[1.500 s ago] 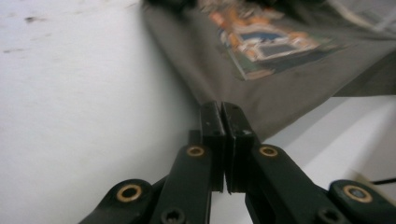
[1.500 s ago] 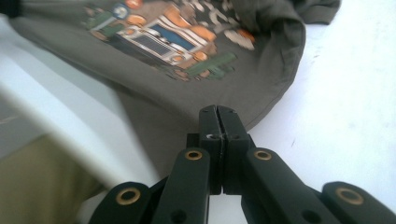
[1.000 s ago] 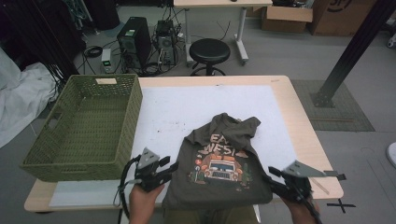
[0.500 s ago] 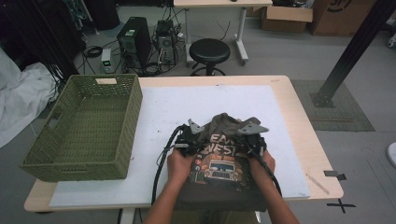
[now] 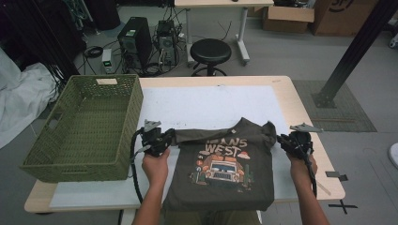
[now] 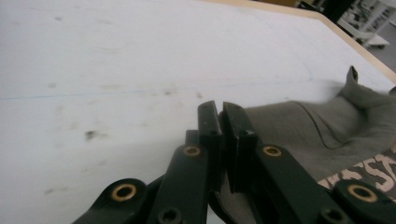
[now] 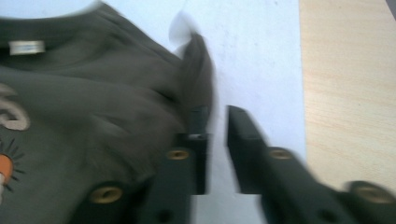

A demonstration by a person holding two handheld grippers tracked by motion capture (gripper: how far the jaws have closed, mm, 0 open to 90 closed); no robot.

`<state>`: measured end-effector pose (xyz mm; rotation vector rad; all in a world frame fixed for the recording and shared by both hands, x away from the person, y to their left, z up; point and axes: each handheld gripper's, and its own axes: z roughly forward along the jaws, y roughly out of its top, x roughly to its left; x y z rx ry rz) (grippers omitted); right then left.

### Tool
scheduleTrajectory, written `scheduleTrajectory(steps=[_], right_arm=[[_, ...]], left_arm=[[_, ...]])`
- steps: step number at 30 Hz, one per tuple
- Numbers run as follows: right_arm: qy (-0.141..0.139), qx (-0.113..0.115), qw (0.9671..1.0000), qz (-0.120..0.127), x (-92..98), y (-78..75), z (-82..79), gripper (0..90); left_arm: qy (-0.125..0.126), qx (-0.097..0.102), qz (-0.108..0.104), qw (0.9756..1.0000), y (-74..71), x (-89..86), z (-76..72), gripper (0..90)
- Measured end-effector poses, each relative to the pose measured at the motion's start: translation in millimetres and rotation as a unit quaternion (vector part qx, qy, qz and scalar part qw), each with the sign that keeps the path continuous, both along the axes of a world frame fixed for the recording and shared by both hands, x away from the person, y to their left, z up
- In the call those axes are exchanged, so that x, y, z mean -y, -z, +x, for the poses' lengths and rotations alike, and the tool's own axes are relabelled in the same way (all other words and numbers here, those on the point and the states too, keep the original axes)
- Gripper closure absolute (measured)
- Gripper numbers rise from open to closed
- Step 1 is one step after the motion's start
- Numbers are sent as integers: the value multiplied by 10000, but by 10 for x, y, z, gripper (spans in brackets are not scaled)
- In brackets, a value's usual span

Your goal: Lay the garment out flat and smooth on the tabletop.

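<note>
Fabric sits pinched between the jaws of the left gripper (image 6: 219,140): in the left gripper view they are clamped tight on the shirt's (image 5: 220,164) edge, having just closed. The right gripper (image 7: 215,128) has its jaws a little apart, just reopened, with bare white mat in the gap and the dark sleeve beside the left jaw, not gripped. In the high view the left gripper (image 5: 157,140) sits left of centre at the shirt's upper left corner, and the right gripper (image 5: 296,143) sits at the right, just off the sleeve. Half a second ago both hands were bunched together over the middle of the shirt; now they are well apart and the top edge lies pulled out flat. The shirt lies print up in the lower middle on the table (image 5: 291,93), with the green basket (image 5: 80,136) at the left.
</note>
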<state>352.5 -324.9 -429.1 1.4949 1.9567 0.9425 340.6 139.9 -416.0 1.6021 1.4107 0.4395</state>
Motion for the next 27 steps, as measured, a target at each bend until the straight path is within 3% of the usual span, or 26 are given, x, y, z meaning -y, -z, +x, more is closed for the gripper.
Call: scheduleTrajectory(steps=[3, 6, 8, 9, 11, 12, 14, 15, 17, 18, 19, 20, 21, 22, 23, 26, 27], right_arm=[[-71, 311, 9995, 87, -2, -145, -7, 632], [-229, 606, 9979, 96, -81, -312, 36, 591], [-380, 792, 9961, 4, -164, -405, 88, 566], [-503, 836, 9952, -14, -204, -428, 117, 566], [-1058, 640, 9923, -66, -344, -416, 262, 563], [-1212, 511, 9911, -223, -406, -369, 337, 563], [-1191, 128, 9907, -639, -481, -232, 469, 559], [-961, -149, 9905, -973, -494, -126, 542, 573], [-807, -469, 9917, -888, -440, -1, 583, 667], [-781, -515, 9913, -926, -416, 30, 562, 788], [-801, -491, 9915, -903, -393, 46, 518, 845], [-680, -568, 9907, -1036, -377, 47, 470, 890], [-657, -598, 9906, -1037, -357, 47, 433, 896], [-581, -727, 9917, -888, -317, 35, 372, 896], [-626, -825, 9914, -803, -294, 9, 340, 854], [-711, -327, 9944, -708, -267, -143, 266, 743], [-691, -214, 9955, -606, -259, -199, 263, 717]], left_arm=[[-89, -27, 228, 9997, -20, -39, -37, 840], [-274, -9, 442, 9986, -78, -49, -41, 647], [-206, 109, 569, 9981, -120, -25, -36, 577], [-19, 191, 687, 9975, -148, 14, -26, 553], [303, 339, 804, 9957, -191, 100, -14, 513], [487, 390, 780, 9950, -204, 147, -5, 511], [831, 383, 759, 9929, -206, 254, 14, 501], [1000, 361, 788, 9912, -197, 309, 23, 494], [1291, 326, 910, 9869, -160, 420, 26, 480], [1419, 314, 1014, 9842, -137, 472, 23, 480], [1535, 292, 1110, 9815, -113, 518, 22, 479], [1609, 264, 1172, 9796, -97, 548, 21, 469], [1737, 238, 1259, 9764, -73, 597, 22, 458], [1822, 259, 1352, 9736, -60, 630, 23, 449], [1919, 294, 1455, 9701, -47, 679, 30, 436], [2046, 348, 1808, 9614, -31, 789, 64, 413], [2111, 376, 1964, 9568, -25, 831, 74, 404]])
